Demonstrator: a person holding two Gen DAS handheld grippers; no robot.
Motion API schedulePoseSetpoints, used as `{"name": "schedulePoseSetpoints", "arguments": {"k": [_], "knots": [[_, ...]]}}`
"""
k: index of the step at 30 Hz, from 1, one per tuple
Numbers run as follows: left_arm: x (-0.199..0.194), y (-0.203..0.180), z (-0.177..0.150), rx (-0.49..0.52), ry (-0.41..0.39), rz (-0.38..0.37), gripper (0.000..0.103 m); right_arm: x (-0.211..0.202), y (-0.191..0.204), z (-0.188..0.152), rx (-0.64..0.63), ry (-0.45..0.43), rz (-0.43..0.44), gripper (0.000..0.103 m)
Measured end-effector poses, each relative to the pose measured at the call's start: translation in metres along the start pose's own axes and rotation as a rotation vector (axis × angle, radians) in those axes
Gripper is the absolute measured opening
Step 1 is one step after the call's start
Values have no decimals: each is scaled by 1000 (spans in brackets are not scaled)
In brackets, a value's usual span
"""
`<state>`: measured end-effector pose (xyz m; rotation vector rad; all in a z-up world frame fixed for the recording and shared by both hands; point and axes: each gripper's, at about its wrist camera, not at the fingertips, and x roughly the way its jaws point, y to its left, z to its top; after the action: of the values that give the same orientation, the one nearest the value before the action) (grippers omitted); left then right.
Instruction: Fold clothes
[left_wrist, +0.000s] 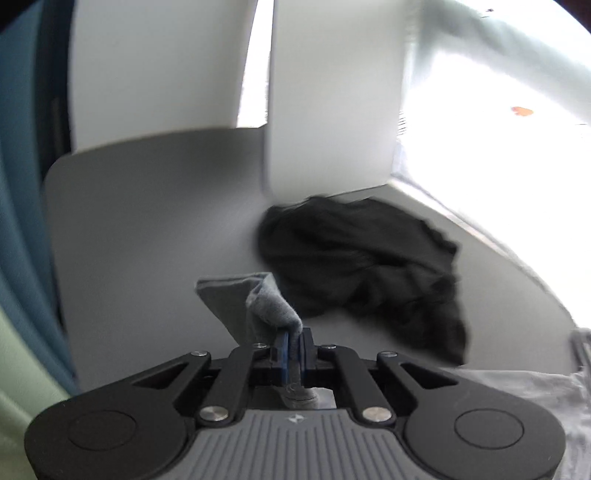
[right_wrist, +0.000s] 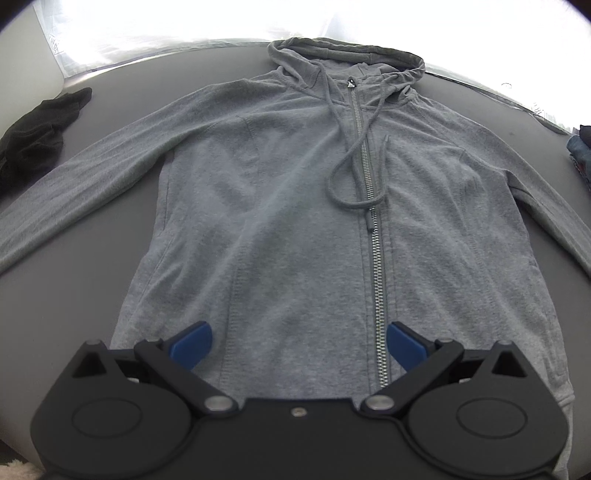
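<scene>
Grey zip hoodie (right_wrist: 295, 206) lies flat and unfolded; left gripper (left_wrist: 294, 341) pinches its sleeve cuff (left_wrist: 258, 295), right gripper (right_wrist: 298, 341) hovers wide.

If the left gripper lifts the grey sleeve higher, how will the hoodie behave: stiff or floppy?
Probably floppy: the sleeve already folds and droops at the left gripper. The hoodie lies flat and thin on the table, so it is likely light and would drag after. The drawstring may dangle.

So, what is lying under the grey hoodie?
The grey hoodie lies flat, zipped, on the grey table, which shows bare around it. Whatever sits directly beneath the fabric is covered, so I cannot tell.
</scene>
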<state>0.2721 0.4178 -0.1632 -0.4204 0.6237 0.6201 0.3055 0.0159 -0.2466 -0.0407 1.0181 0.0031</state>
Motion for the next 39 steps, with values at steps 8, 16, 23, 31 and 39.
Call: {"name": "schedulePoseSetpoints", "arguments": {"k": [8,16,23,31,39], "knots": [[-101,-239,-12,342,-103,-647,6,-27,-65,1,118,-111,-27,102],[-158,-408,-148,849,105,-1038,53,-41,-146,-9,202,-170,-167,102],[-106,-344,-152,801,144,-763,87,-18,-146,-6,-198,-208,-366,83],[-17,-254,-126,524,255,-297,87,42,-110,14,-824,-253,-350,60],[42,-263,-94,423,237,-142,87,77,-84,34,-1152,-352,-304,39]]}}
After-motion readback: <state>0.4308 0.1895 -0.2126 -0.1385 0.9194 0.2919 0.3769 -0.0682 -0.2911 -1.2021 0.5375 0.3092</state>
